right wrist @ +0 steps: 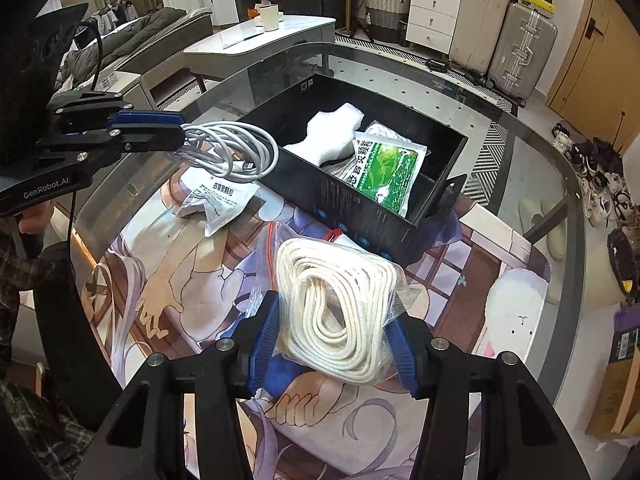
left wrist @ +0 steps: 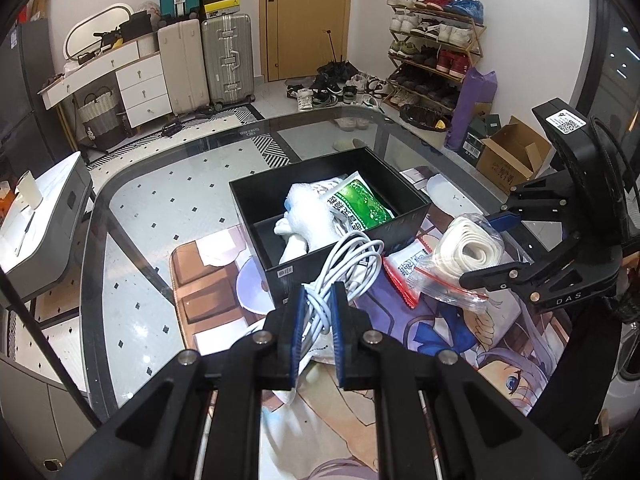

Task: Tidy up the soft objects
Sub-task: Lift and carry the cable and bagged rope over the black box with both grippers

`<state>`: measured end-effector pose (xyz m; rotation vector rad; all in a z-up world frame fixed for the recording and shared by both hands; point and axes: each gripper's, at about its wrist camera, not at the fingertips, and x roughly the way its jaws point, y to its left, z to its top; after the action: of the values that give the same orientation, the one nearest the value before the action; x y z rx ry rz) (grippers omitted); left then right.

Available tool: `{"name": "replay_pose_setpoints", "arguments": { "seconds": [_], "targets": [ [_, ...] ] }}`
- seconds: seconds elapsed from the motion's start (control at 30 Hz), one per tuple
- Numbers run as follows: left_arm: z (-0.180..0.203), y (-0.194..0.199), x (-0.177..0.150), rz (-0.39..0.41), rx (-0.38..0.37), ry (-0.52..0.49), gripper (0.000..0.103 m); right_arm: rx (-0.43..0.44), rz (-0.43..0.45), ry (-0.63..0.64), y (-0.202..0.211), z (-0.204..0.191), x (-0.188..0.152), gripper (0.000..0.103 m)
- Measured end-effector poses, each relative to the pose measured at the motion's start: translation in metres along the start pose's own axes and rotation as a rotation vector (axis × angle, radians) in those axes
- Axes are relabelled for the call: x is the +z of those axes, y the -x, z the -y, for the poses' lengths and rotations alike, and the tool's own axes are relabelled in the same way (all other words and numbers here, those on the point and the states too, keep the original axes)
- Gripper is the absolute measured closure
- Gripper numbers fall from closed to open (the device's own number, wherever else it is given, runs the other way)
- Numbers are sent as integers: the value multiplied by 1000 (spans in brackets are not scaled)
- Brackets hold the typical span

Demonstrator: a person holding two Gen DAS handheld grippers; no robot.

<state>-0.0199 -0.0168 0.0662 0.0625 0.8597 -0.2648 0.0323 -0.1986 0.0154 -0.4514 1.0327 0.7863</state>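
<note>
My left gripper (left wrist: 318,304) is shut on a coil of white cable (left wrist: 352,260), lifted just in front of the black box (left wrist: 340,266). From the right wrist view the cable coil (right wrist: 236,152) hangs off the left gripper (right wrist: 182,132) beside the black box (right wrist: 360,208). My right gripper (right wrist: 332,332) is shut on a clear zip bag of coiled white rope (right wrist: 336,300), raised over the printed mat (right wrist: 168,280); the same bag of rope (left wrist: 468,252) shows in the right gripper (left wrist: 486,248) at right. Inside the box lie a white foam piece (right wrist: 332,136) and a green sachet (right wrist: 390,172).
A white medicine sachet (right wrist: 220,200) lies on the mat left of the box, and a red-edged packet (left wrist: 408,272) sits under the rope bag. The glass table's rim (right wrist: 560,168) curves around. Suitcases (left wrist: 208,68), a shoe rack (left wrist: 436,48) and a white side table (right wrist: 260,36) stand beyond.
</note>
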Motion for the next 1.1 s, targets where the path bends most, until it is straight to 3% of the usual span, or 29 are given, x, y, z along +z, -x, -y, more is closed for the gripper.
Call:
{"name": "replay_pose_setpoints", "arguments": {
  "seconds": [0.57,1.1],
  "targets": [
    [0,11,29,48,16,-13,93,-25,43,-2,17,18,33,51],
    [-14,-5,56,46,41,0,93,-38,71,-8,14,34,67,51]
  ]
}}
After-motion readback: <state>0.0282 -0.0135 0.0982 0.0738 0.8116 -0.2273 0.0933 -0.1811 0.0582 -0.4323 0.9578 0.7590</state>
